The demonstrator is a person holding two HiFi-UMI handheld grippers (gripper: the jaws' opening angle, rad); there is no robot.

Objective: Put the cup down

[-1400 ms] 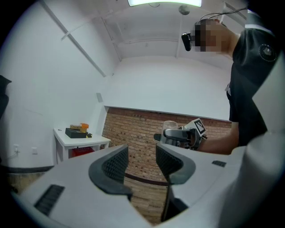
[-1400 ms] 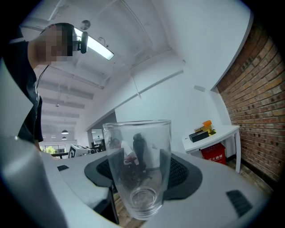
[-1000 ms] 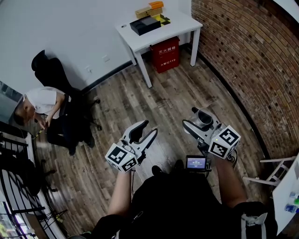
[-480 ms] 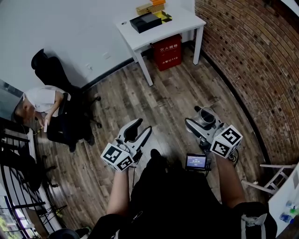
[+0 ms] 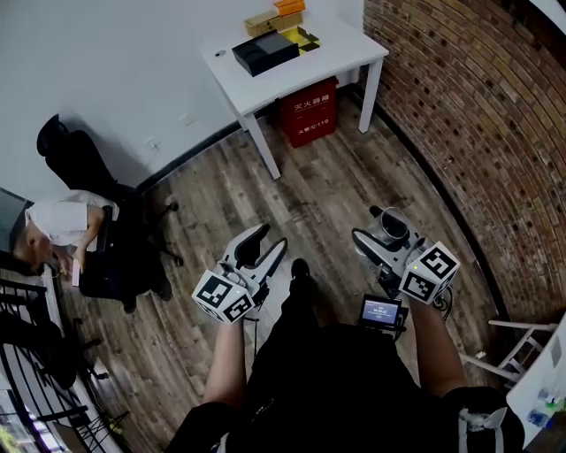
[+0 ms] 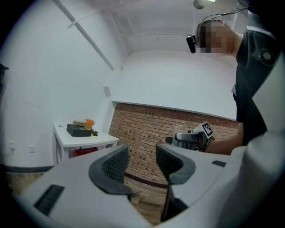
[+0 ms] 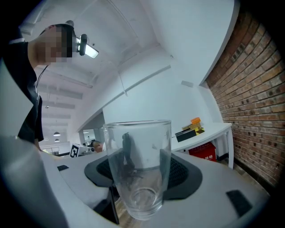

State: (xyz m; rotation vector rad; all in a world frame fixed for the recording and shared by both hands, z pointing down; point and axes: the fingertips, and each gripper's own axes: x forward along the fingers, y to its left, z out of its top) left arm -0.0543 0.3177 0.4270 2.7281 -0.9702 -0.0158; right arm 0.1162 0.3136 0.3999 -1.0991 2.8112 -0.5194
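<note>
In the head view, the left gripper (image 5: 270, 248) is held level over the wooden floor (image 5: 336, 186), its jaws released and apart with nothing between them. The right gripper (image 5: 378, 237) grasps a clear glass cup (image 5: 393, 223), which is upright in the air above the floor, well apart from the white tabletop (image 5: 340, 46) by the brick wall (image 5: 478, 133). A black box (image 5: 265, 51) and yellow and orange boxes (image 5: 281, 16) lie on that tabletop, and a red box (image 5: 308, 111) stands beneath it. A person (image 5: 62, 221) sits at the far left.

The left gripper view shows its ribbed pads (image 6: 116, 164) apart with only wall and floor behind the gap. The other gripper and its cup appear beyond them.

The right gripper view shows the cup standing upright between the two dark pads (image 7: 182, 171), clamped on both sides and empty.
</note>
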